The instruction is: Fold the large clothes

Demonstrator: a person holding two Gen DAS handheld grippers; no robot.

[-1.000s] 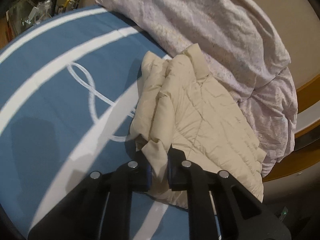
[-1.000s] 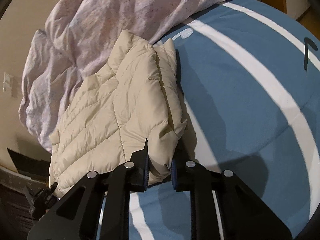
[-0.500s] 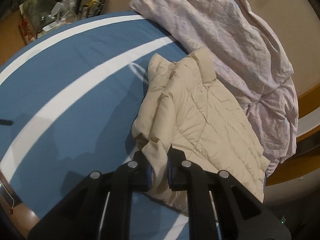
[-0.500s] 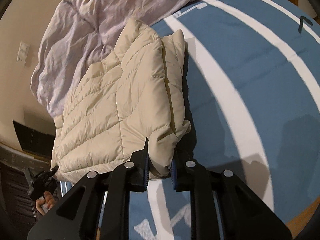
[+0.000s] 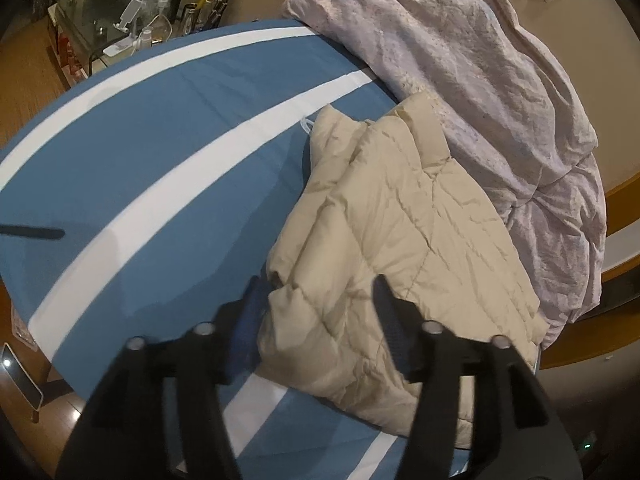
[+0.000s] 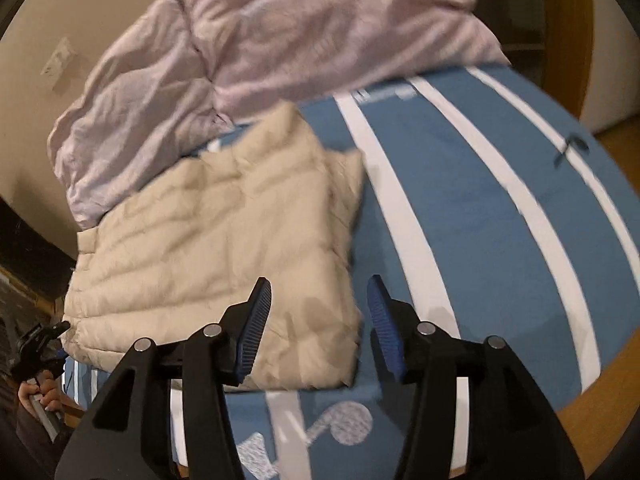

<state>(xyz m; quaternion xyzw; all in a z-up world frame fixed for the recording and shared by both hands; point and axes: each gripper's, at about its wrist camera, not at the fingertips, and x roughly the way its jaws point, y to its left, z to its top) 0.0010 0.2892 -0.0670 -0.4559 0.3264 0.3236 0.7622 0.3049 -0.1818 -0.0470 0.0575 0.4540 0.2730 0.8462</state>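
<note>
A cream quilted jacket (image 5: pixel 400 232) lies folded on the blue bed sheet with white stripes (image 5: pixel 160 140), beside a lilac duvet. My left gripper (image 5: pixel 316 304) hovers over the jacket's near corner. Its jaws are opening, with the cloth lying loose between the fingers and not pinched. In the right wrist view the jacket (image 6: pixel 224 232) lies flat, and my right gripper (image 6: pixel 318 304) hangs just above its near right corner. Its jaws are also opening, and the blue pads (image 6: pixel 256 320) stand clear of the cloth. The left gripper (image 6: pixel 38 344) shows at the lower left, in a hand (image 6: pixel 40 396).
The crumpled lilac duvet (image 5: pixel 460 60) is heaped along the wall side of the bed, against the jacket's far edge. A glass side table with clutter (image 5: pixel 104 12) stands past the bed's far corner. A wooden bed frame (image 5: pixel 624 200) runs along the right. Bare striped sheet (image 6: pixel 480 200) spreads right of the jacket.
Both grippers were shut on the jacket's near edge and have now opened and let it go. The right gripper has lifted and rolled, and the jacket has settled flat.
</note>
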